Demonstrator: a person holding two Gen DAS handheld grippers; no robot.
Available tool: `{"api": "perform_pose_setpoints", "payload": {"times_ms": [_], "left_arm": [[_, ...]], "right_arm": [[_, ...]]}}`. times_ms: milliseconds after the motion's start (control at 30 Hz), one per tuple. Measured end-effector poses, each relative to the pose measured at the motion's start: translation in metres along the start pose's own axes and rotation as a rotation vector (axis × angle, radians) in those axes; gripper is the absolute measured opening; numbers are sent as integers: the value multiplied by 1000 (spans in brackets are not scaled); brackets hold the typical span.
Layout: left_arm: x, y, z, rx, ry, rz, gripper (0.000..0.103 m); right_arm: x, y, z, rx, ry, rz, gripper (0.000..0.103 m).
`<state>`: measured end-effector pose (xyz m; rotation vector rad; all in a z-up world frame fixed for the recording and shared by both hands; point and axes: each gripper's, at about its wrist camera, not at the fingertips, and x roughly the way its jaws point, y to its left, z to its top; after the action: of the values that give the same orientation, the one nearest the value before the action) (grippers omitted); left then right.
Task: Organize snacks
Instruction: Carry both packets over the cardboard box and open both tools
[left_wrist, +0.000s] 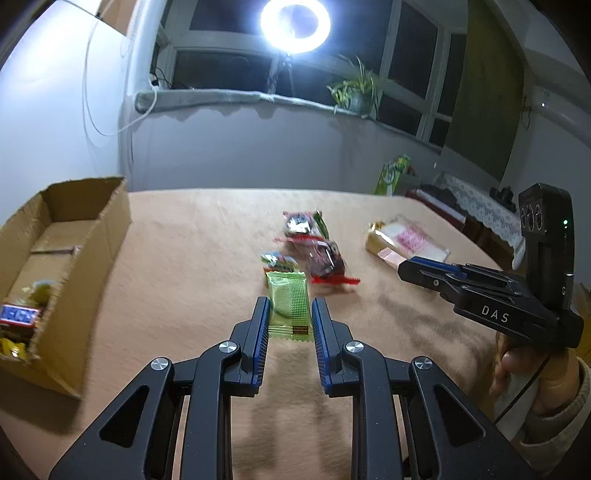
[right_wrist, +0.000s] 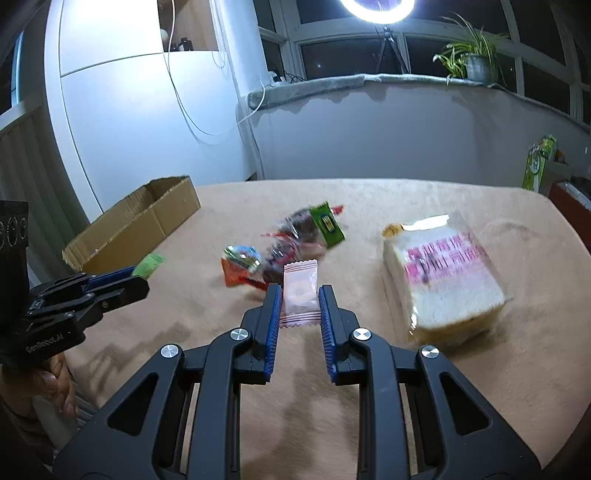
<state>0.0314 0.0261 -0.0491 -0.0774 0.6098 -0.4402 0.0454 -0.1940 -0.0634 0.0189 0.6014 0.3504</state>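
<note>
Two handheld grippers over a tan tablecloth, left gripper clamping a green wafer packet, right gripper clamping a pink snack packet, presumably bound for the half-filled cardboard box at left.

Green packet gripped, pink packet gripped — above table

Black hand-held gripper, blue ribbed pads, silver screws.

Matt fuzzy tan tablecloth, rough corrugated cardboard box, glossy crinkled green plastic wrapper
</note>
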Motion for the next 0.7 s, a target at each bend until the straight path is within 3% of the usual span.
{"api": "perform_pose_setpoints", "payload": {"times_ms": [267,467,700], "left_arm": [[-38,34,22,-11,-79,-5,21],[-66,72,40,-36,-143,15,21],[-82,127,40,-103,-164,79,21]], "right_arm": [[17,48,36,-24,-16,27,21],[39,111,72,-96,-34,81,21],[71,196,110,-207,-42,195,22]]}}
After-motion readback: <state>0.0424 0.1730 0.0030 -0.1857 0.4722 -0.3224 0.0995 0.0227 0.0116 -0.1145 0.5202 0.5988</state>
